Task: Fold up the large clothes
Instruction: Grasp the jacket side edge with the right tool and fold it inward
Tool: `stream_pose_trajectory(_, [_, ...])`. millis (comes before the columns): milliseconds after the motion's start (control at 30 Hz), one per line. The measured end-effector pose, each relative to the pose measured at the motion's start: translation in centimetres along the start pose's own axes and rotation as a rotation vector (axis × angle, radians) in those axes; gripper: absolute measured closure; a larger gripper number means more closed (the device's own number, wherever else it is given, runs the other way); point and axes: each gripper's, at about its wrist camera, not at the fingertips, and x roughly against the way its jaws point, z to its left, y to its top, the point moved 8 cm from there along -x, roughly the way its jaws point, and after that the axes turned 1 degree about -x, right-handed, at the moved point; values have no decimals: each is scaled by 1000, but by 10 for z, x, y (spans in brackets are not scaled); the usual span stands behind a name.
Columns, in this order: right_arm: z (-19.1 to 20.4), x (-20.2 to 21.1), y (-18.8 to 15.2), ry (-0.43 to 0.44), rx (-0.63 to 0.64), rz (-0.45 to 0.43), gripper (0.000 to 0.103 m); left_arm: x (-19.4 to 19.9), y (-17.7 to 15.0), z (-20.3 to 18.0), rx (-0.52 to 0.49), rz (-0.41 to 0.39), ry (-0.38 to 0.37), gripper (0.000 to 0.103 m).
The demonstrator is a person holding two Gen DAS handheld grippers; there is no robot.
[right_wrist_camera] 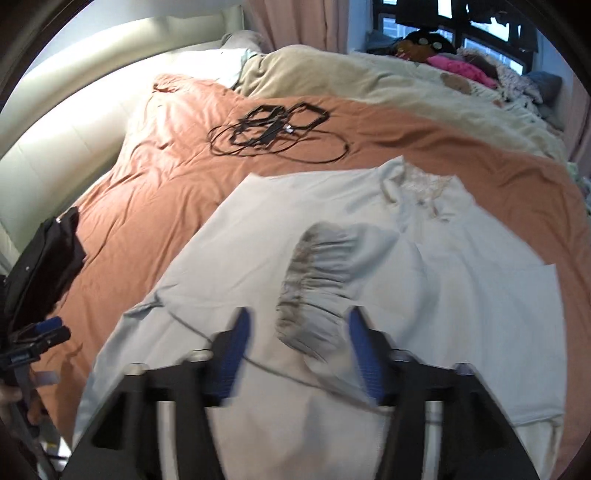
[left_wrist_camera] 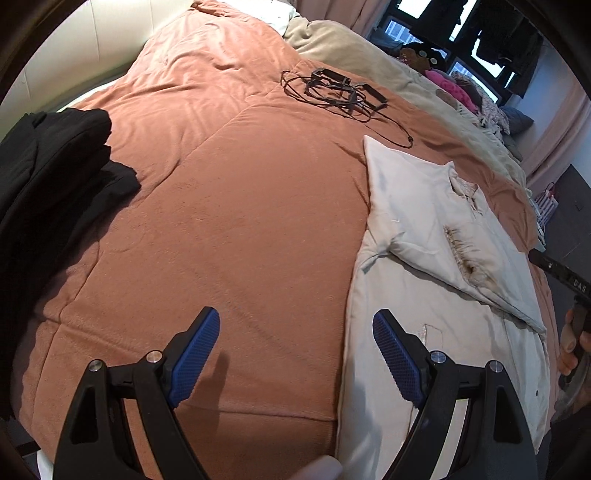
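While both tools gape empty — pale garment on rust bedspread, curtained window beyond.

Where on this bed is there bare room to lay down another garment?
The widest bare patch of the orange blanket lies between the black clothes and the white jacket, short of the black cables. The window side is crowded with the beige duvet.

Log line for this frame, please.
left gripper: open, empty, over orange blanket | right gripper: open above pale garment | sleeve folded in
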Motion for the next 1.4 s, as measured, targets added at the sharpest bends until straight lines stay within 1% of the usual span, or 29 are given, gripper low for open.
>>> stream_pose_trajectory(33, [1,0,-4,6,3,-8,36,0,0,0,-1,-1,-5,17])
stream_pose_trajectory(167, [-16,2,-22,12,-32,17,36,0,0,-8,-17,-3,-32,17])
stream_pose_trajectory(267, [-51,12,-36,-20,-86,15,36,-4,1,-26,-47,-1,-58,17])
stream_pose_trajectory(400, [-106,31,-64,-61,-168,19,36,-12,-3,-52,-87,17,-84,17])
stream_pose_trajectory(467, [-131,39,-80,-92,-197,34,36,-17,-7,-64,-114,33,-96,17])
stream_pose_trajectory(567, [-165,53,-106,-135,-231,52,36,-22,-17,-76,-151,53,-86,17])
stream_pose_trajectory(667, [-198,67,-136,-167,-279,69,36,-23,-26,-78,-153,72,-84,17])
stream_pose_trajectory(867, [-247,101,-199,-218,-362,88,36,-12,-43,-73,-171,74,-72,17])
stream_pose_trajectory(900, [-256,108,-212,-238,-372,96,36,-11,-45,-72,-177,75,-70,17])
stream_pose_trajectory(933, [-263,115,-222,-251,-381,99,36,-8,-47,-71,-184,75,-67,22])
stream_pose_trajectory(967, [-272,123,-234,-263,-397,99,36,-5,-50,-68,-191,76,-56,24])
stream_pose_trajectory(1033, [-284,138,-252,-264,-432,92,36,1,-52,-64,-195,74,-46,24])
stream_pose_trajectory(1133, [-299,153,-275,-259,-475,81,36,11,-56,-60,-194,71,-56,31])
stream_pose_trajectory(1267, [-311,169,-307,-242,-521,70,36,24,-63,-56,-195,62,-67,32])
stream_pose_trajectory(1300, [-312,170,-310,-235,-530,67,36,26,-65,-55,-192,61,-72,32])
stream_pose_trajectory(1400, [-312,175,-329,-194,-569,55,36,31,-74,-51,-175,70,-86,32])
